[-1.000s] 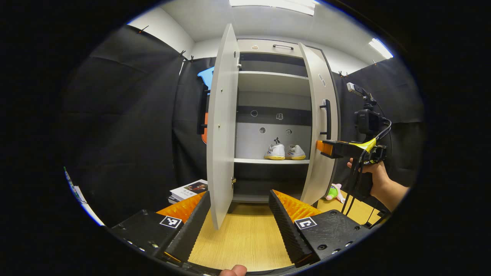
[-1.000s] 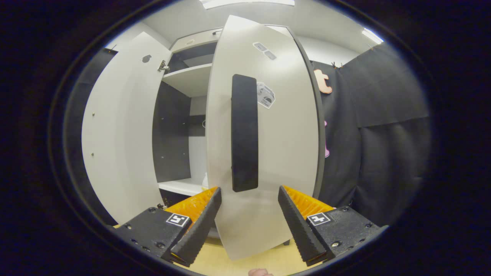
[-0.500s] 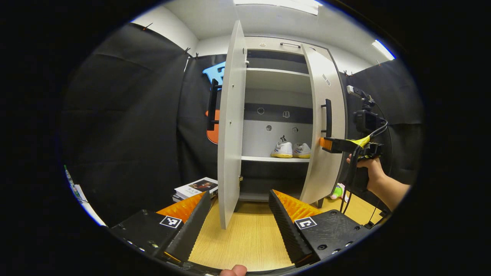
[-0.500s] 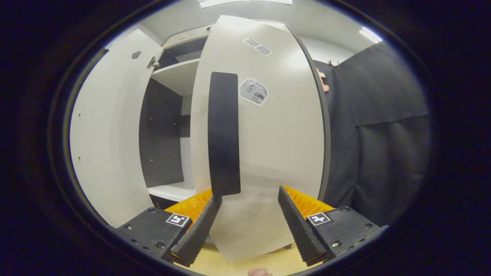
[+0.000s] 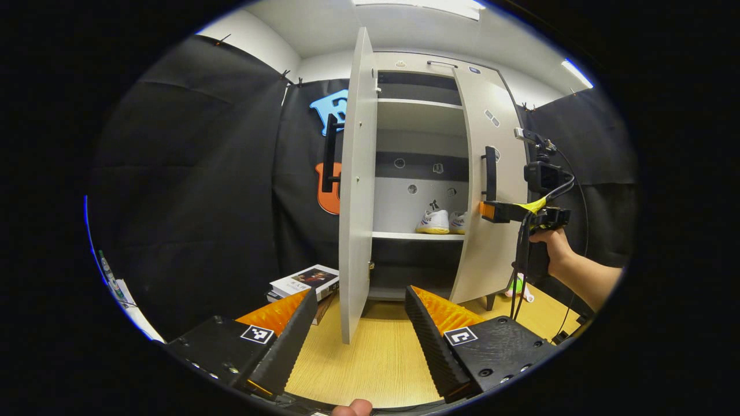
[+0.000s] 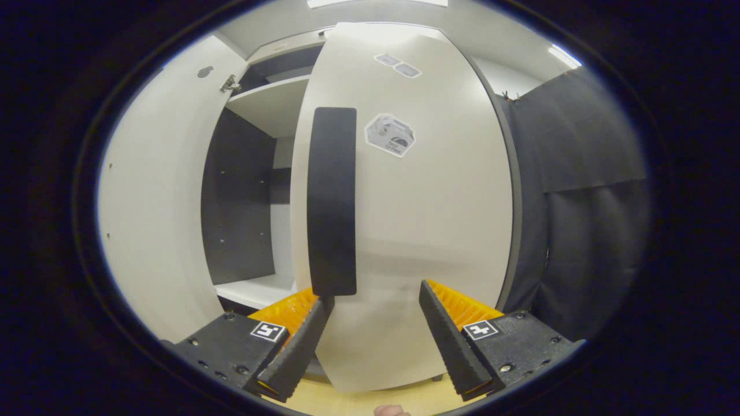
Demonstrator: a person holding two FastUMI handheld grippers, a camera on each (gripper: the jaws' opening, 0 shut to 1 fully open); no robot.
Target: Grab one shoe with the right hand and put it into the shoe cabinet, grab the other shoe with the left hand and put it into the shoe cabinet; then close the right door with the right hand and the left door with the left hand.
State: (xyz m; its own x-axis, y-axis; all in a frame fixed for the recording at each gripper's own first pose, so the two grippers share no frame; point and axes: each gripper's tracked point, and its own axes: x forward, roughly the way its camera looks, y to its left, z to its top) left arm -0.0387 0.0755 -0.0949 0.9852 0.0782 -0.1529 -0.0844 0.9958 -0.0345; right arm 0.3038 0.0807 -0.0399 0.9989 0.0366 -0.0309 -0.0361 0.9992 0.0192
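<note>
Right gripper view has the right gripper (image 6: 373,323) wide open, holding nothing, pushing the right door (image 6: 428,219) near its handle (image 6: 331,202), with both shoes (image 5: 442,222) inside the shoe cabinet (image 5: 419,133), so it may slip off.

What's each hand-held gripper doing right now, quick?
Left hand-held gripper: open, holding nothing.
Right hand-held gripper: open, holding nothing, up against the right door.

Spread tool (image 6: 376,323) facing right door (image 6: 439,219), beside its black handle (image 6: 332,202)
</note>
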